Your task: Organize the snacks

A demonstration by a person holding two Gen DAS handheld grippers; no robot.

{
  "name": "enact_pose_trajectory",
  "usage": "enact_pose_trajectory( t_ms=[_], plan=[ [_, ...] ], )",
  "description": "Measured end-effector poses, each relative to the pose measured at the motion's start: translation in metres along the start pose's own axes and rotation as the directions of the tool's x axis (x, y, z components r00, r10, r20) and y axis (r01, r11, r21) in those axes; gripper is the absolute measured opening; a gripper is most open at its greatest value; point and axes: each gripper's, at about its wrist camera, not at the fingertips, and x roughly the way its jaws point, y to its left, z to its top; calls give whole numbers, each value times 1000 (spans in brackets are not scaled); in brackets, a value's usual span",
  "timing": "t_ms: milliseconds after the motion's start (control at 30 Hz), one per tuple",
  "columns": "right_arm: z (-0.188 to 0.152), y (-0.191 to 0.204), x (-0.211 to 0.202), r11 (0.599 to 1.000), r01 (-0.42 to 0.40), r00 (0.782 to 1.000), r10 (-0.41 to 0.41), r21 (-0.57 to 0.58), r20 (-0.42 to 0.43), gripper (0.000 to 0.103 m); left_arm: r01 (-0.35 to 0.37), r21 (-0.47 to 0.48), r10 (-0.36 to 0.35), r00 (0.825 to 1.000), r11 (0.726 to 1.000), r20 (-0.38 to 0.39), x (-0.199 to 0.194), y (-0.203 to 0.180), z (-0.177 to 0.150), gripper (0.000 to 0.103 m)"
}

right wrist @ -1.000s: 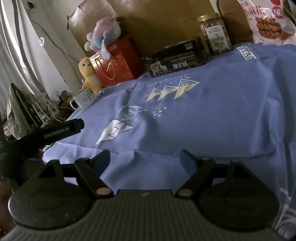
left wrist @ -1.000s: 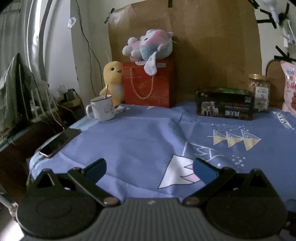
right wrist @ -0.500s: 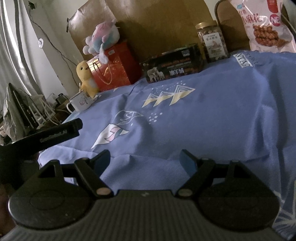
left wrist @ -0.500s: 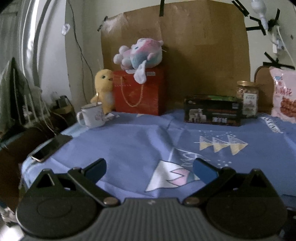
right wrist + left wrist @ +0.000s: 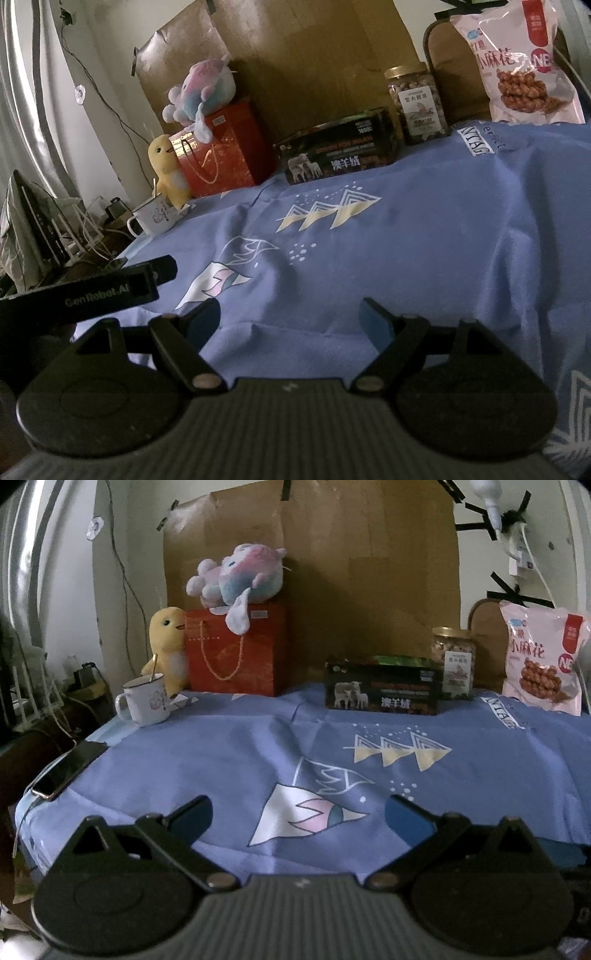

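Note:
Along the back of the blue-clothed table stand a dark box with sheep on it, a glass jar of nuts and a pink bag of twisted snacks. My left gripper hovers open over the near edge of the cloth, holding nothing. My right gripper is open too, low over the cloth and far from the snacks. The left gripper's side shows at the left of the right wrist view.
A red gift bag with a plush toy on top, a yellow duck toy and a white mug stand at the back left. A phone lies at the table's left edge. Cardboard backs the table.
Both grippers have pulled back and tilted up, so the snacks sit lower and more fully in view. The pink snack bag now shows whole in the left wrist view. Both jaws stay open.

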Motion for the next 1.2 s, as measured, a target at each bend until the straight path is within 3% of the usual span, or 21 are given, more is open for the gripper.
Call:
enact_pose_trajectory(
  t_ms=[1200],
  plan=[
    [-1, 0, -2, 1000, 11, 1000, -11, 16, 9, 84, 10, 28, -8, 999, 1000, -53, 8, -6, -5, 103]
  ],
)
